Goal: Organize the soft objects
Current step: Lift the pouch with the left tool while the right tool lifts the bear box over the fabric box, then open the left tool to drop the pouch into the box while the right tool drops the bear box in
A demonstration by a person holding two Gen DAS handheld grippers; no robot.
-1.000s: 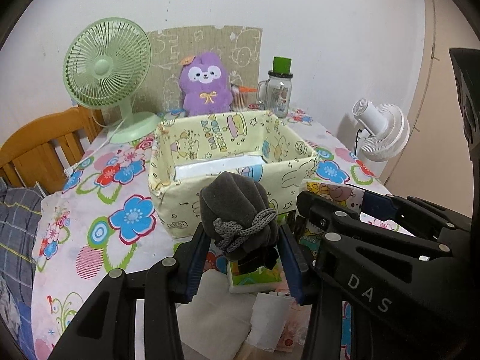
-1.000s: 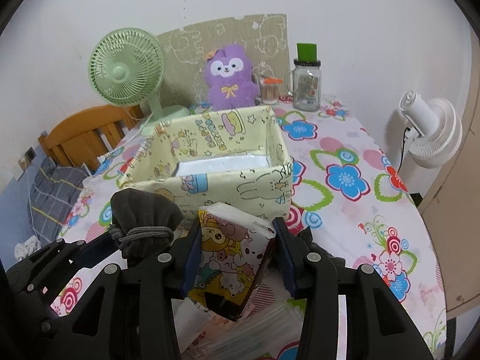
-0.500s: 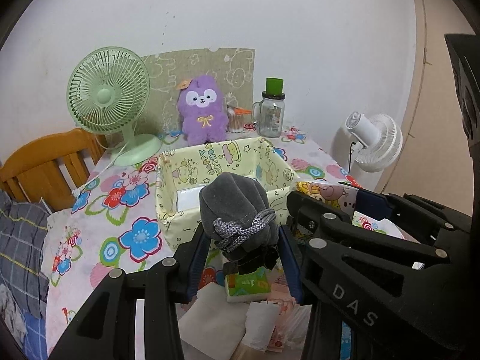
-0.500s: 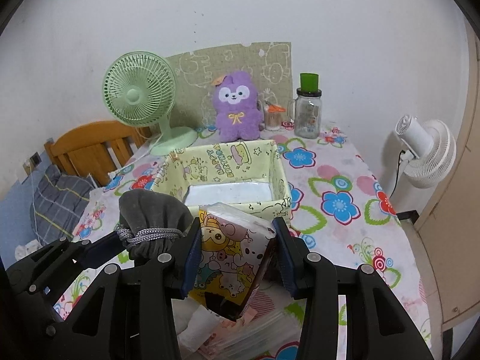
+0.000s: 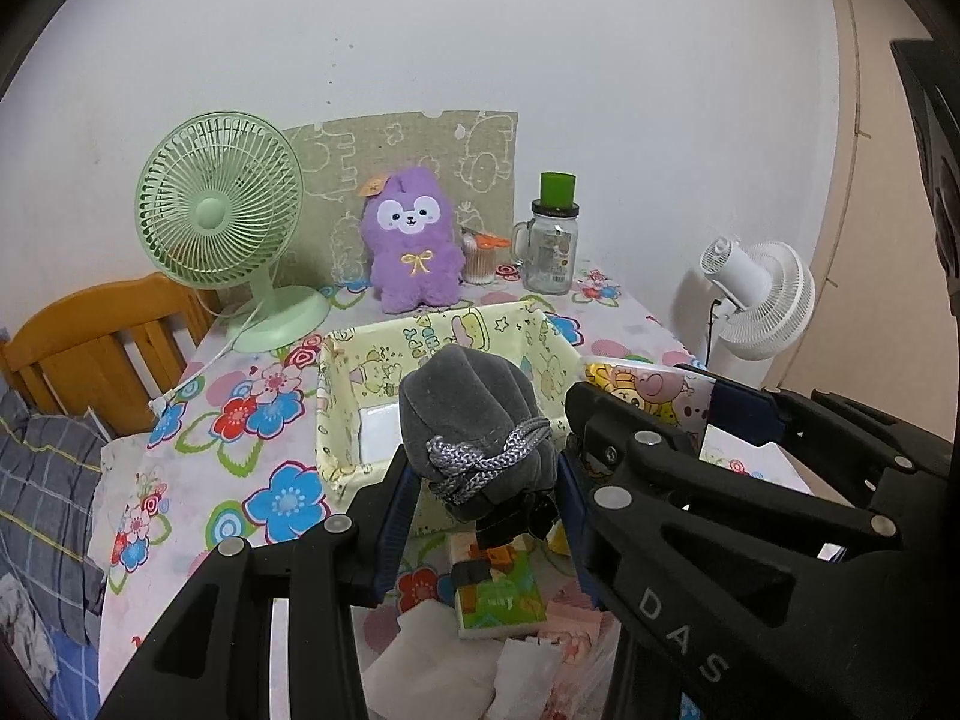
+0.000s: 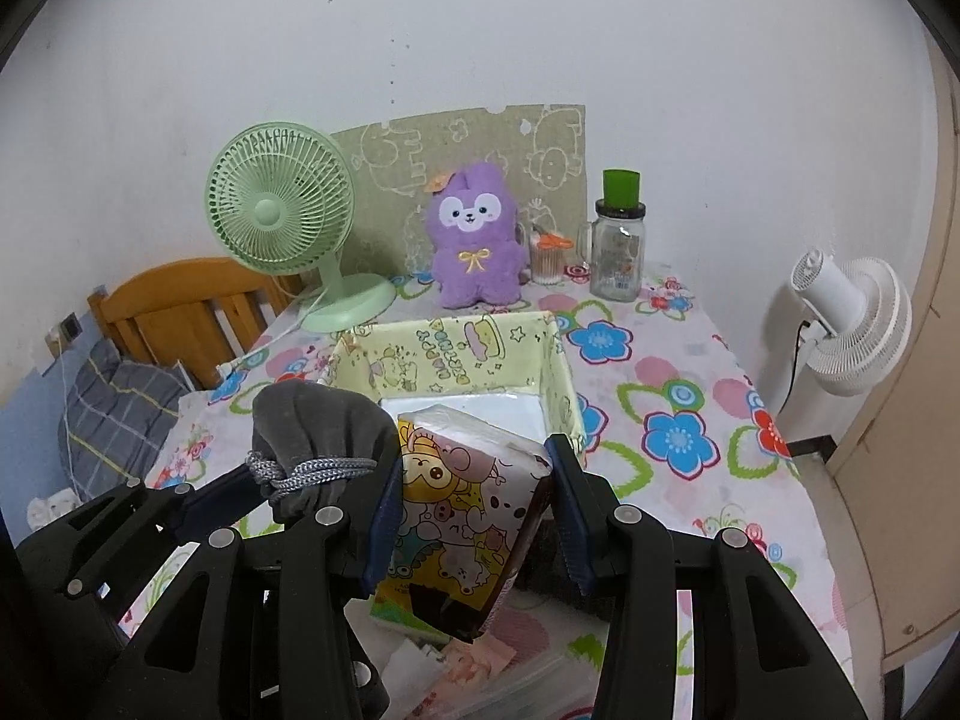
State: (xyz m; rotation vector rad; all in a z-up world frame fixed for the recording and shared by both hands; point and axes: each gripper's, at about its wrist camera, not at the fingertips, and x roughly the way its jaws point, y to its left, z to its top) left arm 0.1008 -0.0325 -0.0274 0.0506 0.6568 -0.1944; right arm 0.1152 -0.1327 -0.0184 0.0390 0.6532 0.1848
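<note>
Now both grippers are sitting higher above the worktop than a second ago, and the bin is looking smaller and further below them. The left gripper is still clamping the grey pouch, its cord knot facing the camera. The right gripper is still gripping the tissue pack, tilted between the pads. Both loads are hanging just in front of the bin's near wall, over loose packets on the worktop. The plush is standing by the far wall as before.
</note>
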